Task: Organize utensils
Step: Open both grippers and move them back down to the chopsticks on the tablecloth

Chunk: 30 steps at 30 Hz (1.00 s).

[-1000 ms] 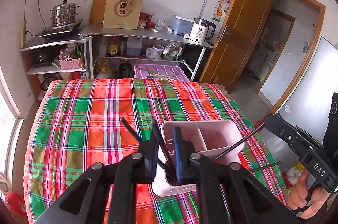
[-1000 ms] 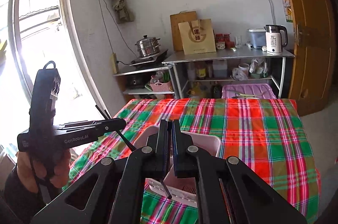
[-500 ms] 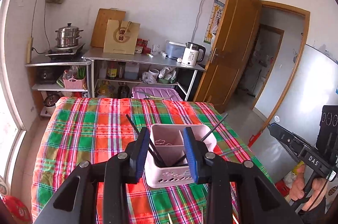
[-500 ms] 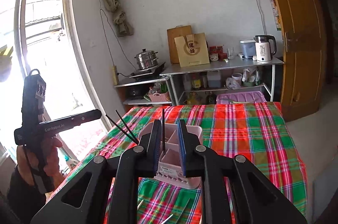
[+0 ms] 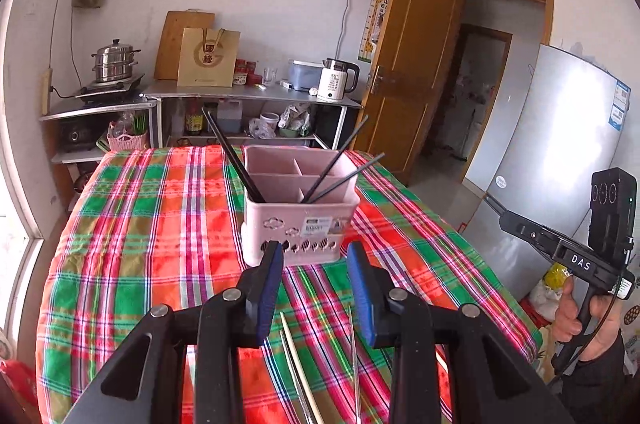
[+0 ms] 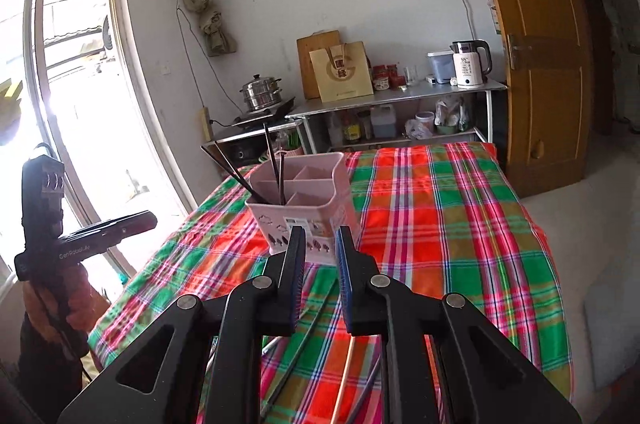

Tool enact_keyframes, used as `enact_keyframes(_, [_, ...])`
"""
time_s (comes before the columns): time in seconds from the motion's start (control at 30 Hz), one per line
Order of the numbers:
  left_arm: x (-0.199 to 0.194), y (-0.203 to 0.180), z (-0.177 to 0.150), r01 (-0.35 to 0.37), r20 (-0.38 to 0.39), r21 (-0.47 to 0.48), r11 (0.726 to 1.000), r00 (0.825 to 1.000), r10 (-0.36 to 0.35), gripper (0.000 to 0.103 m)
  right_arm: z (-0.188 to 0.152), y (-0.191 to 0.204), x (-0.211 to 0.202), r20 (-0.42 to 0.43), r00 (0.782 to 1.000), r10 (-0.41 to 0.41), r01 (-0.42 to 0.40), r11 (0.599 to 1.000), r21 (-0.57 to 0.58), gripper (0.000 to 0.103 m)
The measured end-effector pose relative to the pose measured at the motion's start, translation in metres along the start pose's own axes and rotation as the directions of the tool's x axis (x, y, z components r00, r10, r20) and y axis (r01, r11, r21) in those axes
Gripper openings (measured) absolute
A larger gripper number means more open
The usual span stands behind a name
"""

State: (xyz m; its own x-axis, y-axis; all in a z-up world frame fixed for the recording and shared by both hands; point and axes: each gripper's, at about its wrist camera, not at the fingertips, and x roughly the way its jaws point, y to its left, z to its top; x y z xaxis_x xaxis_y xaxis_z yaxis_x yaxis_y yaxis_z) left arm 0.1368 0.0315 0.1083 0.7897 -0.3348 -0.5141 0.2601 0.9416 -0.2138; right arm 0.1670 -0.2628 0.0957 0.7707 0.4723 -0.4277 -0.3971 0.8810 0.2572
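Left wrist view first: a plaid cloth (image 5: 132, 224) covers the desk, and on it stands a pink utensil holder (image 5: 298, 216) with dividers inside. Black chopsticks (image 5: 232, 152) lean out of its near compartment, one pair to the left, another pair to the right. Just in front of the holder, the left hand-held gripper (image 5: 316, 288) has its blue pads spread with nothing between them; its jaws have just been opening. Pale chopsticks (image 5: 298, 364) lie loose on the cloth under it. At the far right a hand (image 5: 576, 312) holds the other tool.

Right wrist view: at the left edge a hand (image 6: 72, 300) grips the left tool. The holder sits mid-desk, and the right hand-held gripper (image 6: 320, 276) hangs before it, pads slightly parted and empty, having just been opening. More loose utensils (image 6: 296, 356) lie beneath it.
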Motion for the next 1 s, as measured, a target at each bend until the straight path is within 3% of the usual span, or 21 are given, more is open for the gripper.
enact_keyframes(0.47, [0.063,-0.031,-0.041,0.063,-0.185,-0.003,0.998,0.981,-0.062,0.033,-0.042,-0.035,0.027,-0.135,0.988,-0.079,0.085,0.995,0.043,0.016])
enact_keyframes(0.73, [0.124,-0.036,-0.047,0.068,-0.313,-0.038,0.997,0.947,-0.076,0.033,-0.064,-0.054,0.065,-0.249,0.962,-0.113,0.130,0.990,0.050,0.016])
enact_keyframes(1.0, [0.186,-0.049,-0.046,0.051,-0.409,0.011,0.999,0.912,-0.042,0.033,-0.074,-0.065,0.100,-0.326,0.936,-0.130,0.152,0.987,0.044,0.016])
